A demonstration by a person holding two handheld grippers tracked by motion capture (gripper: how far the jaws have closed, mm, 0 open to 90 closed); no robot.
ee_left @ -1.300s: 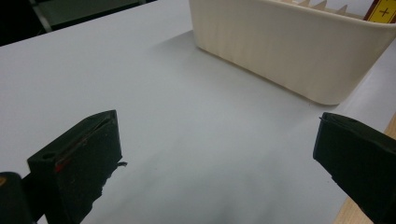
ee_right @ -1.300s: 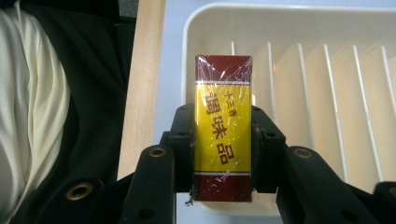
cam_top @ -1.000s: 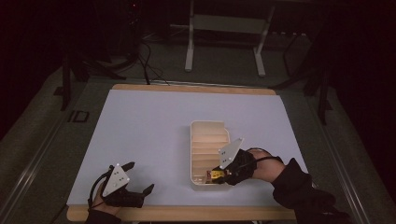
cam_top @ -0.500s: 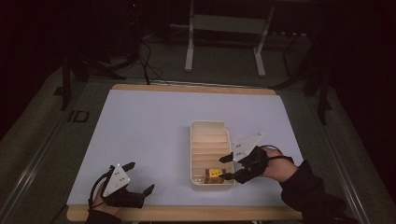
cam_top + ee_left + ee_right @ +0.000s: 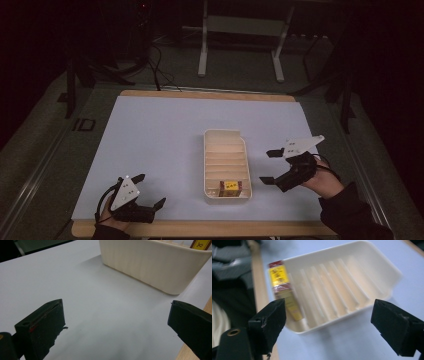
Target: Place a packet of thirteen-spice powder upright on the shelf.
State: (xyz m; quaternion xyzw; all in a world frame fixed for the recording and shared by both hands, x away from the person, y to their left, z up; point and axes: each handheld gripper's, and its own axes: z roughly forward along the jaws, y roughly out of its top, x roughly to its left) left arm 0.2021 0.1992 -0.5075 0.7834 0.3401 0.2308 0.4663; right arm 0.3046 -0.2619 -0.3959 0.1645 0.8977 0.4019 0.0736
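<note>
The right gripper (image 5: 270, 166) hung just to the right of the cream slotted tray (image 5: 214, 192), jaws spread wide and holding nothing. The left gripper (image 5: 149, 190) rested near the front left corner of the white table mat (image 5: 160, 135), well apart from the tray, jaws likewise wide open and empty.

Risks, as judged: the tray looked light, so a jaw catching its right wall could slide or tip it on the smooth mat. The small box (image 5: 230, 186) stood on edge in the slot nearest the person; a careless reach across the dividers could knock it flat or wedge it between ribs. The left gripper sat close to the wooden table edge (image 5: 200, 229), where a trailing cable might snag.

The box was a narrow carton with a yellow label and dark red bands, printed text too blurred to read. In the right gripper view it leaned slightly against the tray's end wall (image 5: 287, 262). The remaining slots appeared empty.
</note>
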